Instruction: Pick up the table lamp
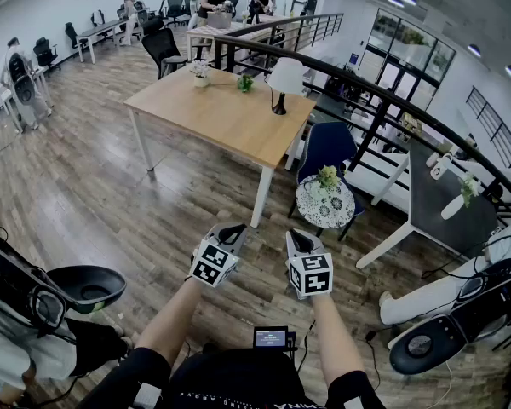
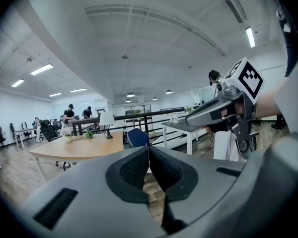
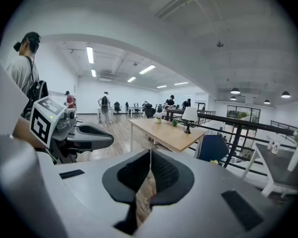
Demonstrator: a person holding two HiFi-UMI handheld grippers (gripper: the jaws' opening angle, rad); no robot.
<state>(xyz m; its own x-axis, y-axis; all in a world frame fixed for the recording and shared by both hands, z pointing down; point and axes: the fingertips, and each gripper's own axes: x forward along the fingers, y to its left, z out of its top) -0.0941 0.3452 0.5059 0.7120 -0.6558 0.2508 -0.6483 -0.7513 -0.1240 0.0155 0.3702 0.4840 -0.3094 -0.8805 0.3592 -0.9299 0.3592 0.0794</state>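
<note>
Task not started. The lamp (image 1: pixel 284 82) stands upright at the right end of the wooden tabletop (image 1: pixel 213 118), upper middle of the head view, well apart from both claws. At bottom centre the left claw (image 1: pixel 232 231) and right claw (image 1: pixel 300 239) are each pressed together with nothing between. Left to do: approach, open a claw, grip the lamp, lift. Containers: a white pot (image 1: pixel 202 78) at the tabletop's far edge holds a plant. A small green plant (image 1: pixel 245 82) is near it, its pot too small to tell.

White-shade lamp (image 1: pixel 286 75), blk base; tan table (image 1: pixel 213 116).
</note>
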